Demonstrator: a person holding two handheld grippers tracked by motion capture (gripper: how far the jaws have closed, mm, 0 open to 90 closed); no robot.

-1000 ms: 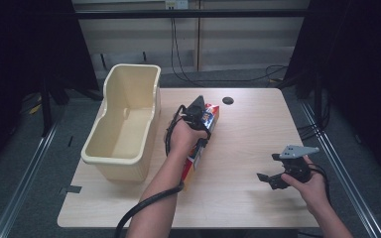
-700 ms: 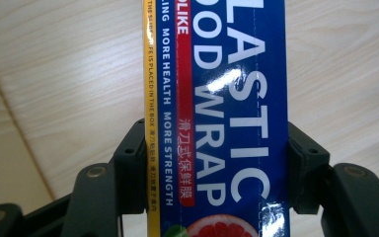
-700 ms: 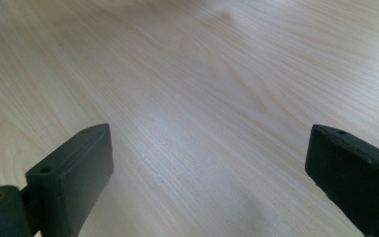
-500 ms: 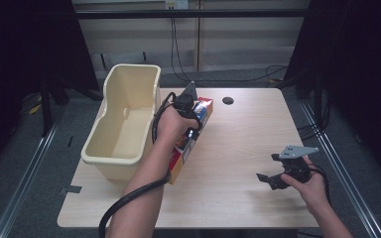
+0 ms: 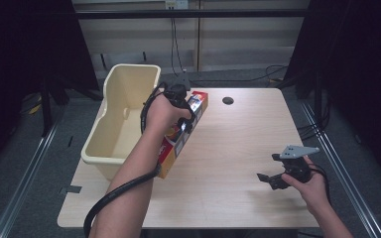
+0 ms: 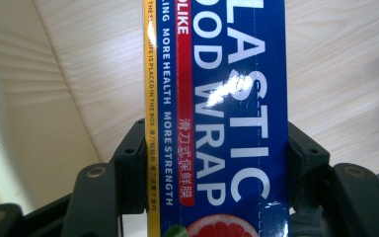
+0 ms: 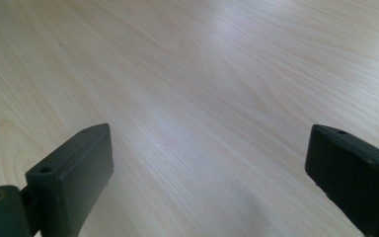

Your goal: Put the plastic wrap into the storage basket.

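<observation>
A: From the high view, we see our left gripper (image 5: 181, 121) clamped on the wrap box (image 5: 183, 134). The box runs slanted, its far end by the table's (image 5: 228, 148) back edge, its near end beside the tub (image 5: 121, 124).

B: Agreed. We have the box just right of the tub's long wall; whether they touch we cannot tell. Our right gripper (image 5: 273, 179) sits near the table's right front, well apart from the box, its 2 fingers apart.

A: In the left gripper view, the box (image 6: 217, 113) fills the middle, blue with "PLASTIC WRAP" in white, a yellow strip on its left. Both fingers (image 6: 131, 173) press its 2 sides.

B: And the tub's (image 6: 10, 128) cream wall shows at the left, table (image 6: 335, 64) wood behind.

A: In the right gripper view, our fingers (image 7: 74, 168) stand wide apart over bare table (image 7: 202, 74), gripping nothing.
</observation>
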